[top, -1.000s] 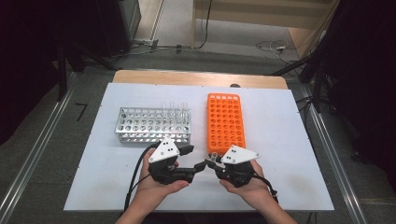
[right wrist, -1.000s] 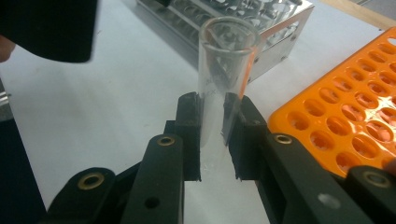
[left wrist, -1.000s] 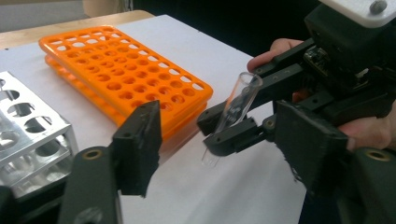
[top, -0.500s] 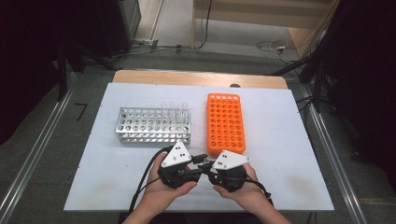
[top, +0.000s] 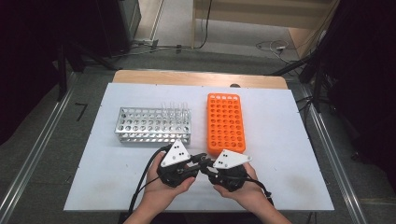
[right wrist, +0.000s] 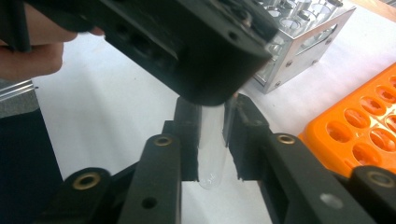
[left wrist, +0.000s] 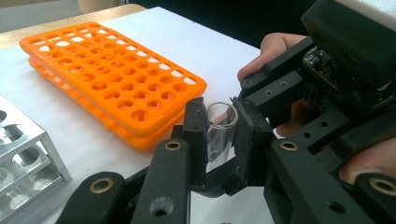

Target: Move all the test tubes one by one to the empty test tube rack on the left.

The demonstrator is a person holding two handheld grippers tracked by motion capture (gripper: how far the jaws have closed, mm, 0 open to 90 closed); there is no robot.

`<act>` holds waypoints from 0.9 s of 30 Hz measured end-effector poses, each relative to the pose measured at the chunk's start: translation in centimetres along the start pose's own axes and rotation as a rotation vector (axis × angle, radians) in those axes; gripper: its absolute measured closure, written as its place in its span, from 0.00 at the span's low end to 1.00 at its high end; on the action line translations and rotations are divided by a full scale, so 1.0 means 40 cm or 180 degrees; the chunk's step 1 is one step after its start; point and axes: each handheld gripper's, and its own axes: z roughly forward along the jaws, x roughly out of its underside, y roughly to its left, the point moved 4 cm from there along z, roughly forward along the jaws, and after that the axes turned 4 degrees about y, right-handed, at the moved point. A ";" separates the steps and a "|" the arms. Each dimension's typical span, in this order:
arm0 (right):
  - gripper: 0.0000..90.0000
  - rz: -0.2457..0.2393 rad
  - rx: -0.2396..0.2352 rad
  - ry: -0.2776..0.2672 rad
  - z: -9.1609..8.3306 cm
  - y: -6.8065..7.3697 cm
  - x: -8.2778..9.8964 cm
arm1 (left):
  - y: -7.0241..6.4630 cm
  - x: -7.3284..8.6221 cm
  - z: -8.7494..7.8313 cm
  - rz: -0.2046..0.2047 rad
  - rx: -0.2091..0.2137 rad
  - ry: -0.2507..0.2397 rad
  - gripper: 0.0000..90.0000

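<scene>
A clear glass test tube (left wrist: pixel 219 133), open-mouthed and round-bottomed, is clamped by both the left gripper (left wrist: pixel 219 140), whose jaws have just closed, and the right gripper (right wrist: pixel 212 140).

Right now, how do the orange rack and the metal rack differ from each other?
The orange rack is plastic with solid plates; the metal rack is a silvery open frame. The orange rack lies with its long side running away from the person, the metal rack with its long side across the table. The orange rack's holes look empty; the metal rack holds clear tubes at its far right. Both stand on the white table.
</scene>
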 end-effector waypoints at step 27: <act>0.00 0.0537 0.0366 -0.0536 -0.203 -0.181 0.138 | 0.258 -0.098 -0.164 -0.0195 -0.0734 -0.0234 0.84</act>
